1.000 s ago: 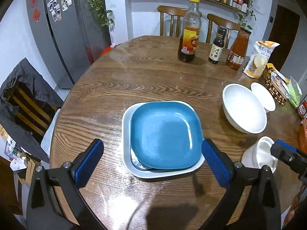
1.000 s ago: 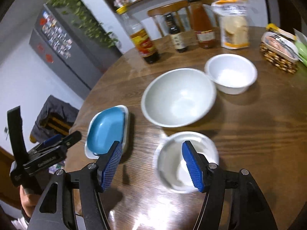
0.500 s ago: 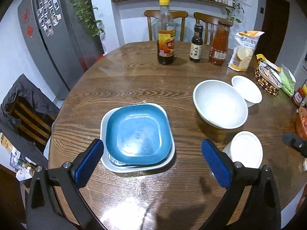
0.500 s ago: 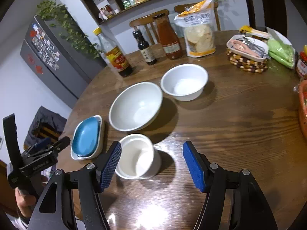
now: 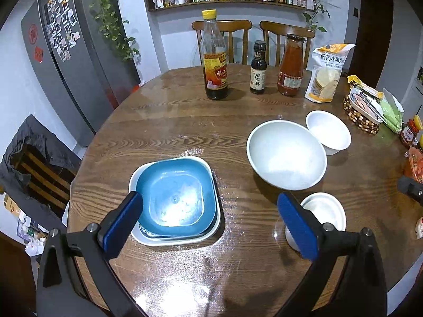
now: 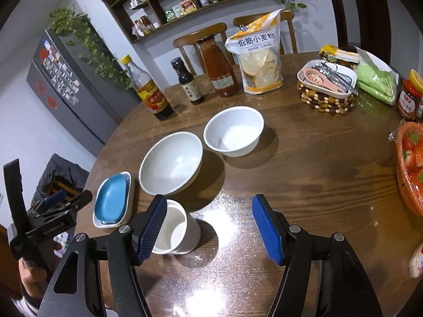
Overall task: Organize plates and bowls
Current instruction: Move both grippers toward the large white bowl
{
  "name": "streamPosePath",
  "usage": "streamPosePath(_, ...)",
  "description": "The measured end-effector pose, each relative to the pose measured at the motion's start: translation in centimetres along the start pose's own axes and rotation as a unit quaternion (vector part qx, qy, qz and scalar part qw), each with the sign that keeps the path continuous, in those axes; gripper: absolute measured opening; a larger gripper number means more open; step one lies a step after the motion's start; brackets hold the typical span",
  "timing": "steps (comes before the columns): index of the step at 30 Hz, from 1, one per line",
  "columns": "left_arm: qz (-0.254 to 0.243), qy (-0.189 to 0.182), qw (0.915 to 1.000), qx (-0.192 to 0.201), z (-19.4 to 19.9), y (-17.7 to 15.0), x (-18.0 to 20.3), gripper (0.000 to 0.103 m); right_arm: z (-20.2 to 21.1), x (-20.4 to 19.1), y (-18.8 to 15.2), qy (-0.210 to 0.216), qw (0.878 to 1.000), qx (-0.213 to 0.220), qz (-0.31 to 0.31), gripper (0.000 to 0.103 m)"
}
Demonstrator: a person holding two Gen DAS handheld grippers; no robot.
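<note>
Blue pads mark both tools. The left hand-held gripper (image 5: 210, 222) hangs above the round wooden table (image 5: 169, 126) with its jaws spread wide and nothing between them; its left pad overlaps the lower left corner of the plate stack in the left wrist view. The right hand-held gripper (image 6: 208, 229) is likewise spread wide and empty, low in the right wrist view.

Plate stack: a blue square plate (image 5: 175, 198) sits nested on a white square plate (image 5: 211, 233), lower centre-left of the left wrist view.

Bowls:
- Large white bowl (image 5: 286, 154), right of centre, upright.
- Small white bowl (image 5: 329, 133), just beside the large bowl on its upper right; whether the rims touch cannot be told.
- White cup (image 6: 175, 228), upright, partly behind the right gripper's left pad in the right wrist view.

At the top of the table stand a yellow-capped vinegar bottle (image 5: 214, 58), a small dark sauce bottle (image 5: 258, 68), a red sauce bottle (image 5: 290, 66) and a flour bag (image 5: 327, 74). A beaded basket (image 6: 326, 87) occupies the upper right of the right wrist view.
</note>
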State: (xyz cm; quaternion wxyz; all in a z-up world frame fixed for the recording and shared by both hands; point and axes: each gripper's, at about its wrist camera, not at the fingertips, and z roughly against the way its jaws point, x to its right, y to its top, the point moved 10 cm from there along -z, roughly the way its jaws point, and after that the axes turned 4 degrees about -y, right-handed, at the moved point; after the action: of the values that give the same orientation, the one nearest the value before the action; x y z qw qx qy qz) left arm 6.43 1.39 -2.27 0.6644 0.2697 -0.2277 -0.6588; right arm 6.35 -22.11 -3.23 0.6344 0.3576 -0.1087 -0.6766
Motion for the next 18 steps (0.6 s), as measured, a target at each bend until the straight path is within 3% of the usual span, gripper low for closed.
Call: streamPosePath(18, -0.023, -0.013, 0.9996, -0.006, -2.2, 3.1, 1.3, 0.102, -2.2, -0.8, 2.5, 0.007, 1.0, -0.01, 0.007, 0.068)
